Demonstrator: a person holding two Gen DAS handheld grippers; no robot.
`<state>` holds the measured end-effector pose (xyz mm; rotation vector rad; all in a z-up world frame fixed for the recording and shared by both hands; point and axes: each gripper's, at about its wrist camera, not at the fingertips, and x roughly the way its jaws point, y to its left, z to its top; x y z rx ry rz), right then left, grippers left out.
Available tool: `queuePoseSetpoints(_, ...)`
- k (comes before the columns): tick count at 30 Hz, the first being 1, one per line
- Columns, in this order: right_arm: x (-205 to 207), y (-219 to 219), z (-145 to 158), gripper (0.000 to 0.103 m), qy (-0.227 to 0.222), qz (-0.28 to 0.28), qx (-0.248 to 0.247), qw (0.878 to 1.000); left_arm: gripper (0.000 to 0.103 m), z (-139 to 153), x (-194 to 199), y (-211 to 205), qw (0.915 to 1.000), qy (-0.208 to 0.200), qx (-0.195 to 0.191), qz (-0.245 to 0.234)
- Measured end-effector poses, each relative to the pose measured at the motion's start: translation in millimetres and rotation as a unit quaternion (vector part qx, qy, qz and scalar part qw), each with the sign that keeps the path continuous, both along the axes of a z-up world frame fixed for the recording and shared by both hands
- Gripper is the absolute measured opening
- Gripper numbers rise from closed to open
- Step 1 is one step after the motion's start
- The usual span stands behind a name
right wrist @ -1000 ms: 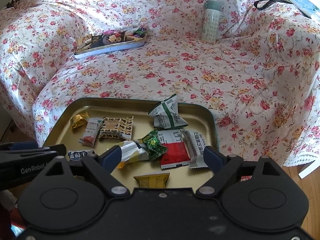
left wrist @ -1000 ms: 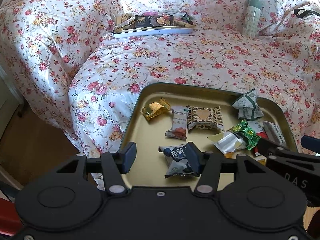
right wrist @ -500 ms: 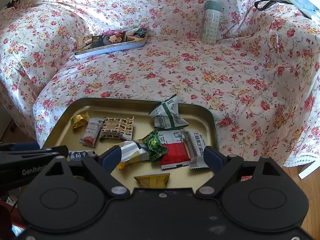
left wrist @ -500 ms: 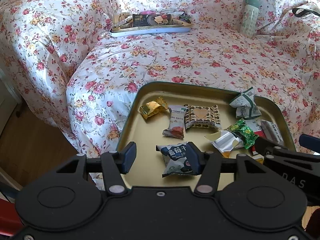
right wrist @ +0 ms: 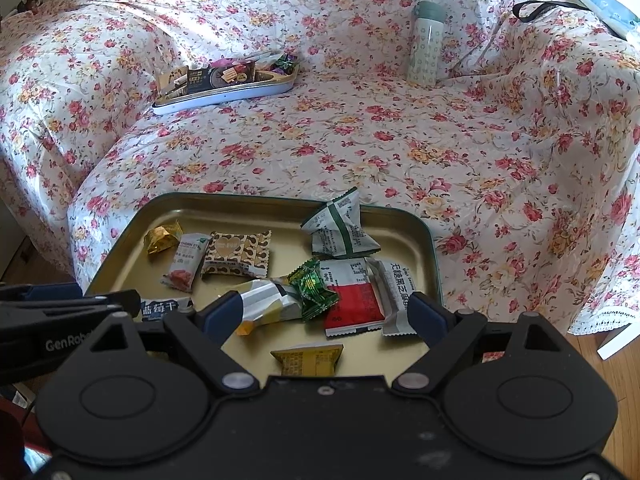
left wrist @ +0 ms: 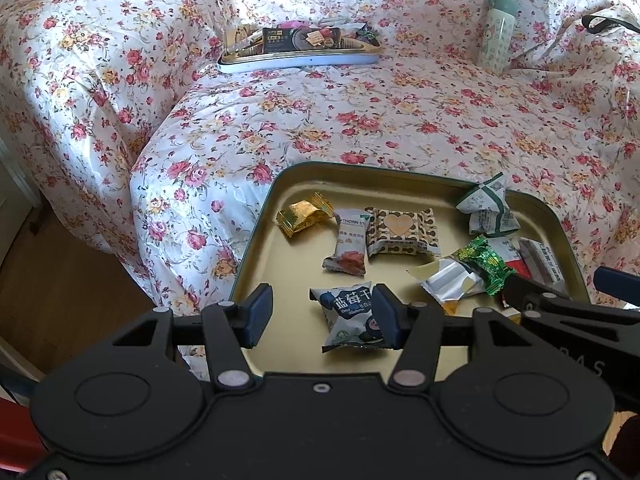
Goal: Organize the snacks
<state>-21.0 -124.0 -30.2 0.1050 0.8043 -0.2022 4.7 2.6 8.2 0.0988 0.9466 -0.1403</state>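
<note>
Several crinkled snack packets [right wrist: 224, 254] are lying scattered in the shallow gold metal tray [right wrist: 420, 236] on the floral-covered sofa [right wrist: 360, 140], both tools, left [left wrist: 320, 316] and right [right wrist: 326, 312], gaping open, gripping nothing, above its near edge.

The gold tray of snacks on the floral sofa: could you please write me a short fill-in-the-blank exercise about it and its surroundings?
1. The brown packet in the gold tray has a ____ shape printed on it.
2. The bottle standing on the floral cover has a ____ cap.
3. The second tray, farther back, has a ____ outer wall.
4. The jaws of the right gripper stand ____.

Missing words: heart; green; white; open
</note>
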Motion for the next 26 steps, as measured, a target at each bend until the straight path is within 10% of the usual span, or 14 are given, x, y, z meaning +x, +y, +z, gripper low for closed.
queuePoseSetpoints(26, -0.1, 1.5, -0.9, 0.094, 0.002, 0.001, 0.002, 1.000, 0.061, -0.6, -1.1, -2.5, 1.0000, 0.003, -0.002, -0.009)
